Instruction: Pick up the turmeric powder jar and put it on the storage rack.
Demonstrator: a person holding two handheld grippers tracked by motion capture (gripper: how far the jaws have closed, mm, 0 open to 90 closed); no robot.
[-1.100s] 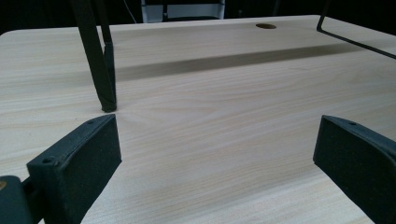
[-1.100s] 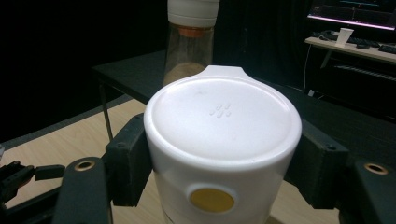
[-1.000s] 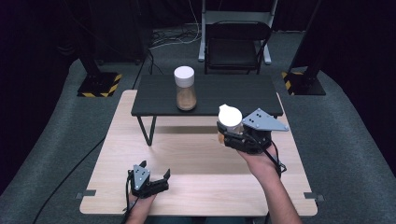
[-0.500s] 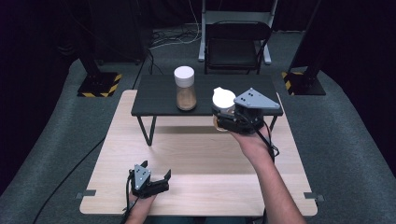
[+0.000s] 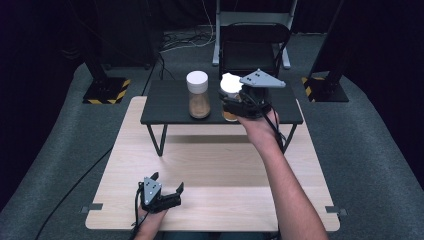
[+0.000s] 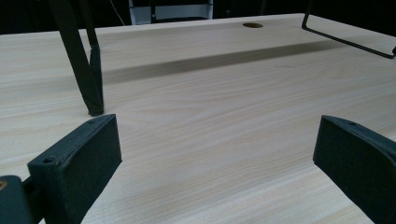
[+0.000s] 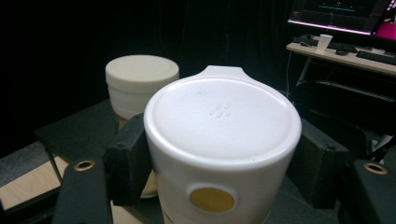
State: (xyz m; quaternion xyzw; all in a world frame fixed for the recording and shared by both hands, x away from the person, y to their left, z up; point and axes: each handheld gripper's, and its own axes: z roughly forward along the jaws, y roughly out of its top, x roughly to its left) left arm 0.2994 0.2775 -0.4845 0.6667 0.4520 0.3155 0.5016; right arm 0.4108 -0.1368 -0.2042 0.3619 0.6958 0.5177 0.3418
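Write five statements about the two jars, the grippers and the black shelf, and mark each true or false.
1. The right gripper is shut on a white-lidded jar. True.
2. The left gripper holds the other jar. False: its jaws stand open with nothing between them, low over the wooden table.
3. A second jar stands upright on the black shelf. True.
4. The held jar lies on its side on the wooden table. False: it is upright, at the black shelf beside the second jar.
5. Both jars have black lids. False: both lids are white.
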